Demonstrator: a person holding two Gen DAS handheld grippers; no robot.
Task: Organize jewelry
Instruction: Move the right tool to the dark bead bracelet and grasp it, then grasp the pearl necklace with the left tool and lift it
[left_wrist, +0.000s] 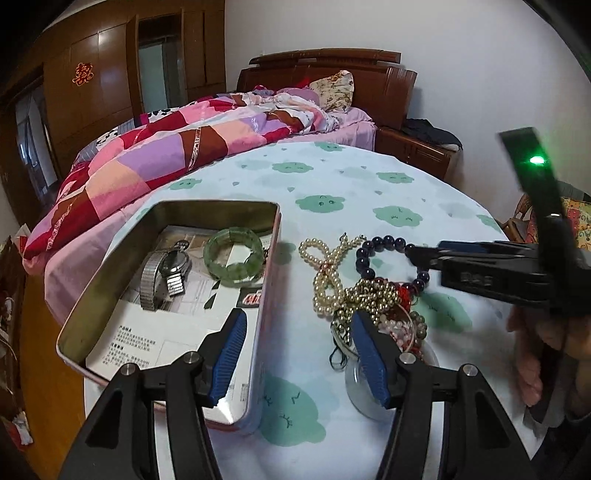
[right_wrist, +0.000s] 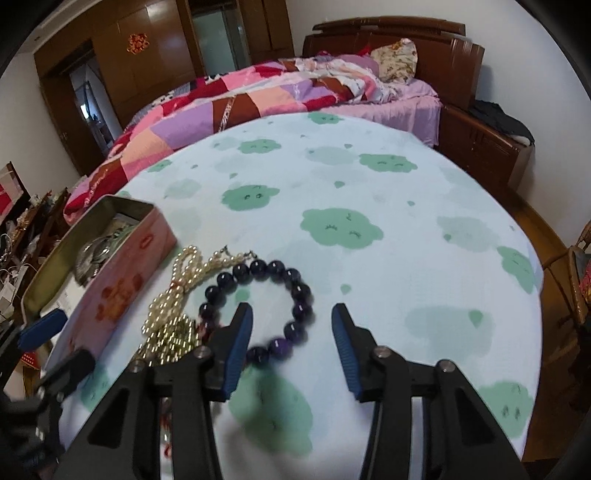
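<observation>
An open metal tin (left_wrist: 269, 273) holds a steel watch (left_wrist: 166, 273) and a green bangle (left_wrist: 232, 262) on printed paper. My left gripper (left_wrist: 295, 354) is open and straddles the tin's right wall, holding nothing. Right of the tin lie a pearl necklace (left_wrist: 325, 266), a gold bead chain (left_wrist: 369, 295) and a dark purple bead bracelet (left_wrist: 364, 258). My right gripper (right_wrist: 291, 350) is open low over the bracelet (right_wrist: 299, 291). Its left finger sits inside the loop, and the near beads lie between the pads without being pressed. In the left wrist view the right gripper (left_wrist: 413, 254) tips reach the bracelet's right side.
The round table (right_wrist: 369, 184) wears a pale cloth with green cloud prints. A small glass dish (left_wrist: 369, 387) with mixed beads sits under my left gripper's right finger. A bed (left_wrist: 166, 147) with a patchwork quilt stands behind. A person's hand (left_wrist: 528, 354) holds the right gripper.
</observation>
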